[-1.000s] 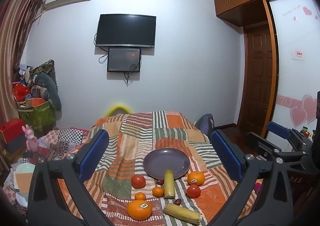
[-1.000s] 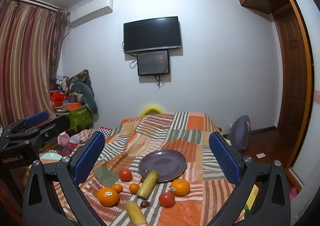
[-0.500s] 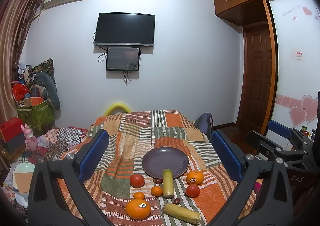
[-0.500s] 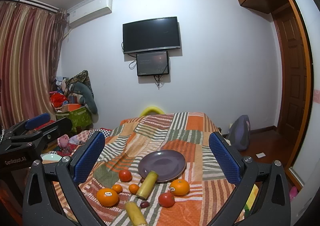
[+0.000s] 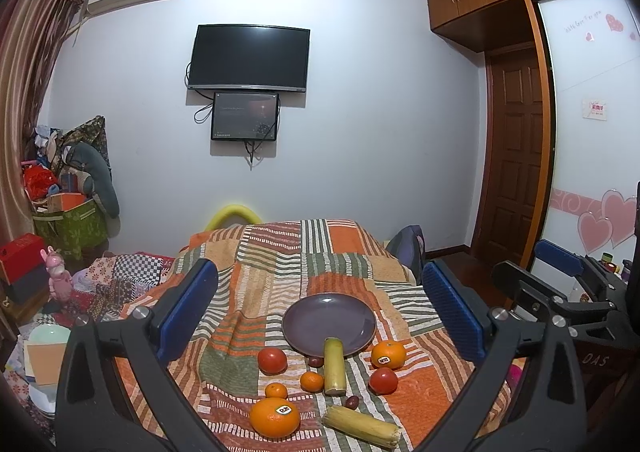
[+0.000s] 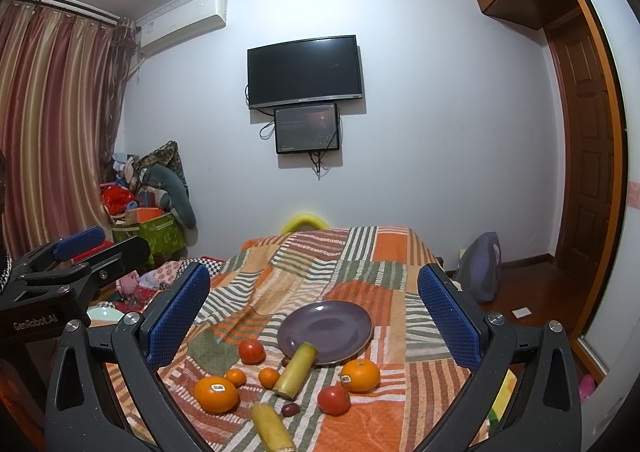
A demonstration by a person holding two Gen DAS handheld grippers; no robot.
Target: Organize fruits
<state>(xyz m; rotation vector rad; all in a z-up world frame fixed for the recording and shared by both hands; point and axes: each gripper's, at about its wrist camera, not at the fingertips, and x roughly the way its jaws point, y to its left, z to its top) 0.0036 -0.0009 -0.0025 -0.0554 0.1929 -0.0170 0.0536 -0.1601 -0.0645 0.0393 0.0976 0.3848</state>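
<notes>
Fruit is lying scattered on the striped blanket [image 5: 280, 264] around the purple plate [image 5: 329, 322], which is sitting bare and taking nothing yet. Both grippers are hanging above and well short of it, so the step in hand looks like the opening approach, with nothing picked so far.

The left gripper [image 5: 320, 308] is holding its blue fingers [image 5: 188, 304] wide apart and gripping nothing; the right gripper [image 6: 314, 310] is doing the same, its fingers [image 6: 448, 316] spread and bare.

Relative to the plate: a yellow-green stalk piece [image 5: 334, 366] is resting with one end touching the near rim, a dark date [image 5: 316, 361] is tucked just beside that rim, a red tomato [image 5: 272, 361] is sitting to the near left, and a stickered orange [image 5: 388, 354] is lying at the near right, with a second tomato [image 5: 383, 381] just in front of it. Farther toward the camera are lying two small tangerines [image 5: 312, 381], a big orange [image 5: 275, 417] and a second yellow stalk [image 5: 362, 428] (corn or cane, I cannot tell which).

Next, I judge, one gripper is needing to drop toward a single fruit, likely whichever is closest on its own side, straddling it with fingers open before closing. Round fruit on soft bedding may be rolling away at a nudge, so a straight descent from above seems safest.
</notes>
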